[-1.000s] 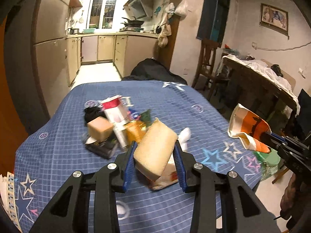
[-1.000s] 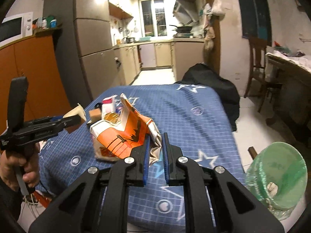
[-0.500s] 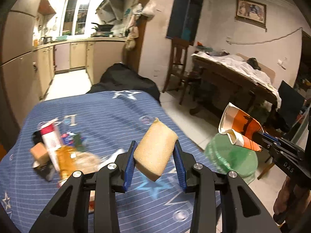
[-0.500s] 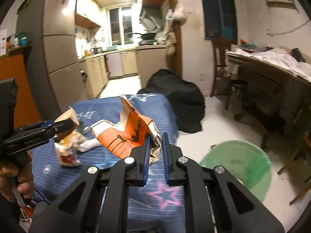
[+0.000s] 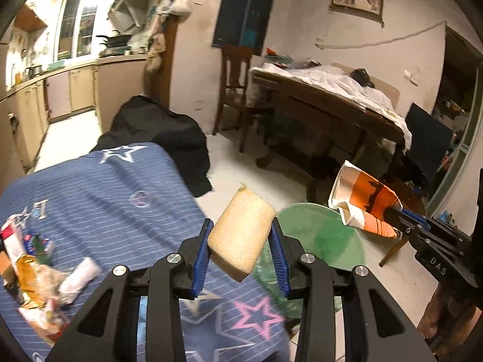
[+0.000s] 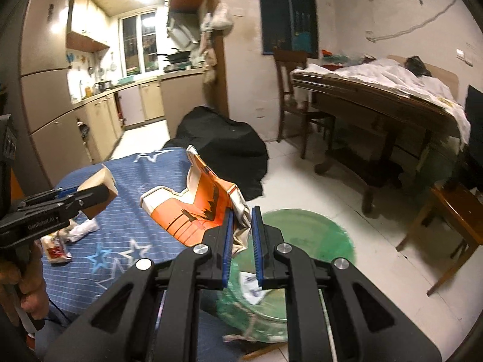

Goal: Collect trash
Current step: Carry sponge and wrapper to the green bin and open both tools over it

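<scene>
1. The left gripper [image 5: 241, 241] pinches a tan sponge [image 5: 241, 235] between its blue pads, held in the air above the table's edge.
2. The right gripper [image 6: 241, 235] is pressed together on a crumpled orange-and-white carton [image 6: 196, 208].
3. A green-lined bin [image 6: 302, 241] stands on the floor below both.
4. More trash [image 5: 45, 271] lies on the blue tablecloth [image 5: 120, 196].

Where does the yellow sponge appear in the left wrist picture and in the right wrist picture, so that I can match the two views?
Left wrist view: the yellow sponge is at lower centre, clamped in the left gripper.
Right wrist view: it is at the left edge, at mid-height, over the blue tablecloth.
Shared landmark: the green bin on the floor, at lower centre of the right wrist view.
</scene>
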The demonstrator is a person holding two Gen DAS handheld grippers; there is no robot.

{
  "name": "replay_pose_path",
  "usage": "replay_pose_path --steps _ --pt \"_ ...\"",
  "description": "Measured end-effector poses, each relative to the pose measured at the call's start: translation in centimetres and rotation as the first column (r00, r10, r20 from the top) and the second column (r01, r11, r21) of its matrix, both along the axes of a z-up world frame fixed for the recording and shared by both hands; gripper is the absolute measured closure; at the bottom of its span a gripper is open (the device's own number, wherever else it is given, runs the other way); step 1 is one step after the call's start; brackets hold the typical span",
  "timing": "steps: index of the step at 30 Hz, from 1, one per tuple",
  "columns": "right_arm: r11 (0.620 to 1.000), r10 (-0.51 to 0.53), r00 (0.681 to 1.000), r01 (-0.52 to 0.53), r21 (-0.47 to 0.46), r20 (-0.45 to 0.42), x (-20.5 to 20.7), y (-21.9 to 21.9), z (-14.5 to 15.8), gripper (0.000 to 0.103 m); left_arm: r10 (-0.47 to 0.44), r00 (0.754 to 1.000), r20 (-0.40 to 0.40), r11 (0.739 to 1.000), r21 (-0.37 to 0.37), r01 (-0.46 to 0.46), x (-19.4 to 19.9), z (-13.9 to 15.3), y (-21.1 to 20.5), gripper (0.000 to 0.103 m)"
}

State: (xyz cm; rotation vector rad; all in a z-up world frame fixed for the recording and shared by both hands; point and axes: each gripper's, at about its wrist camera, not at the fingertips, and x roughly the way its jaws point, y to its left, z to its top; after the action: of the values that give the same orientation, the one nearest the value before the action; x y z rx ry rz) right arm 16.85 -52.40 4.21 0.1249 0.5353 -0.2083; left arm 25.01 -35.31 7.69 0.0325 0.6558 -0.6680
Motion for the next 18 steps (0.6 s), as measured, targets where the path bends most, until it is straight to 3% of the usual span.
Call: replay_pose_path --steps 8,18 --pt "0.997 -0.082 0.994 0.082 0.003 -0.069 -0.4 -4.9 -0.7 0.092 -0.099 0.994 -0.037 0.995 0.022 0.100 0.5 -1.5 -7.4 0.065" --pt "0.992 -0.121 0.953 0.125 -0.004 -0.277 1.7 -10.6 -4.5 0.092 -0.176 0.978 -0.115 0.980 0.078 0.185 2.2 -4.6 -14.8 0.065"
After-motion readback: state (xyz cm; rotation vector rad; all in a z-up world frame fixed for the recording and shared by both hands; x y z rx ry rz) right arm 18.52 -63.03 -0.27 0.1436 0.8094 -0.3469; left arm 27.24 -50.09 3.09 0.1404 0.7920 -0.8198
